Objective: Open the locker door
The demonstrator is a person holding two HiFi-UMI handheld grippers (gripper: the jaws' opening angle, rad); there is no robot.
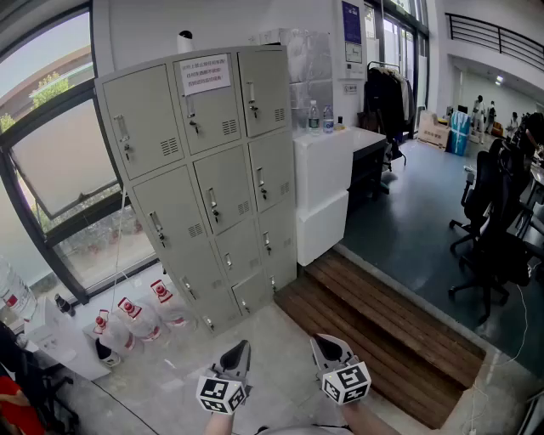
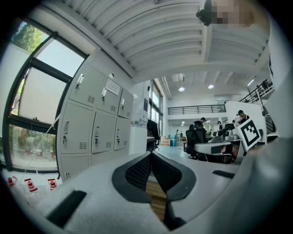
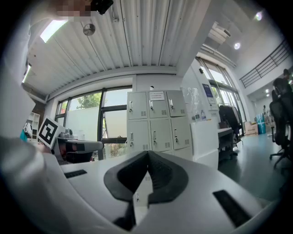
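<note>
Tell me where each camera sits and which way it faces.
Head view: on the person's head, facing down at the tall grey metal locker bank; left gripper and right gripper show at the bottom.
Left gripper view: on that gripper, level along its shut jaws; locker bank left, office right.
Right gripper view: likewise, shut jaws aimed at the locker bank.
Shared: all three see the locker bank.

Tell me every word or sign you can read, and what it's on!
Nothing here can be read.
White notice on a top locker door: red lines, too blurred.
Blue poster: too small.
Jug labels: too small.
Marker cubes: patterns only, no words.
</note>
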